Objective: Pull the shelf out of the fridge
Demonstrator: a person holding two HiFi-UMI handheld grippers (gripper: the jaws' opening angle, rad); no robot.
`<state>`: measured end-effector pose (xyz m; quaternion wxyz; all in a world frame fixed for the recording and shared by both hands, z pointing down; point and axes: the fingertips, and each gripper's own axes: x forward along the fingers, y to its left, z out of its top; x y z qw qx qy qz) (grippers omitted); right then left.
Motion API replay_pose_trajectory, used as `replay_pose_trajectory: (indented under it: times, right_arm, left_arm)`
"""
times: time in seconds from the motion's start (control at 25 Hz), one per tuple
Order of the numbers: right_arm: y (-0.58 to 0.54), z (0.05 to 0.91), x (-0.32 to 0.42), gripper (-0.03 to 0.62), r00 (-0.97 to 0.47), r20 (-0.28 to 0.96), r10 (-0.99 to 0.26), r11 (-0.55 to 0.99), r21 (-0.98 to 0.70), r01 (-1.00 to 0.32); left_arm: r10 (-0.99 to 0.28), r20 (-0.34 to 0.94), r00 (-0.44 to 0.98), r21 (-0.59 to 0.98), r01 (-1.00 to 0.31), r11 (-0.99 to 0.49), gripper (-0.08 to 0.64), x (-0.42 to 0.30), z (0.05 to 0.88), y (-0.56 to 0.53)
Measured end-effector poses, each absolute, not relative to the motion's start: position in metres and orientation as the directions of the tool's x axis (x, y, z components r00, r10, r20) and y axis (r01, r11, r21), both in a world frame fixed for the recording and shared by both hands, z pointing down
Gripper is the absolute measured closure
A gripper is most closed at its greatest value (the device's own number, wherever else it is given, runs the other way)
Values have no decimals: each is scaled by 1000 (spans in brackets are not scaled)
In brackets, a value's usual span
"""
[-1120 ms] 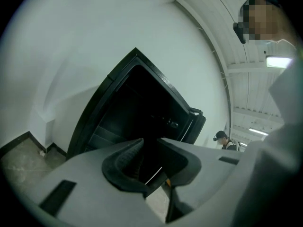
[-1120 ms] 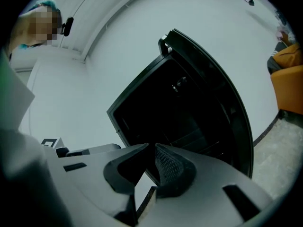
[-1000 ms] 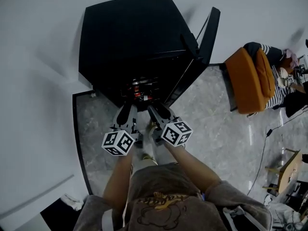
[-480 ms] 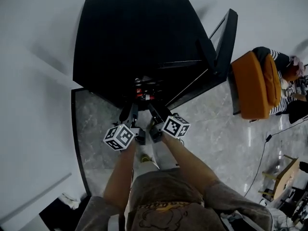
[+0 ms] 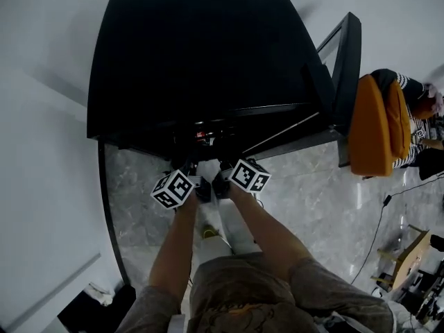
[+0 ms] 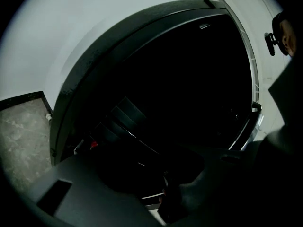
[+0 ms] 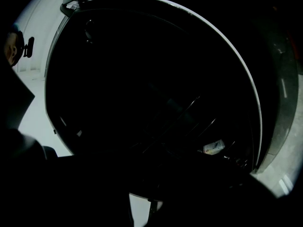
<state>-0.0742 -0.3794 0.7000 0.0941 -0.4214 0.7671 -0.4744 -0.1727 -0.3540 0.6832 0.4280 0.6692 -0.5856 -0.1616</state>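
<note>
- My left gripper (image 6: 151,174): jaws just opened, spread, pinching nothing, lined up to take a shelf edge.
- My right gripper (image 7: 142,188): too dark, cannot tell.
- Thin wire shelf (image 7: 184,110) sits inside the open black fridge (image 5: 201,54).

An orange chair (image 5: 374,127) stands on the grey marbled floor (image 5: 319,186) beside a person in a striped top (image 5: 408,91), with a black cable (image 5: 380,222) and a wooden stool (image 5: 411,250) nearby.
</note>
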Motion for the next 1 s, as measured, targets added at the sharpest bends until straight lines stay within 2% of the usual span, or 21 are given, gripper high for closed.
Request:
replay_pose_trajectory:
  times: [0.52, 0.8, 1.0]
  right_arm:
    - [-427, 731, -60, 468, -543, 290, -788, 95, -814, -573]
    - [-429, 731, -62, 468, -554, 263, -790, 114, -825, -554]
    - [-431, 727, -60, 468, -553, 207, -807, 110, -867, -486]
  left_arm:
    - [-939, 297, 173, 841, -514, 171, 431, -188, 718, -401]
    - [-944, 292, 152, 848, -499, 182, 431, -198, 723, -414]
    - [-950, 278, 145, 854, -490, 175, 431, -203, 725, -417]
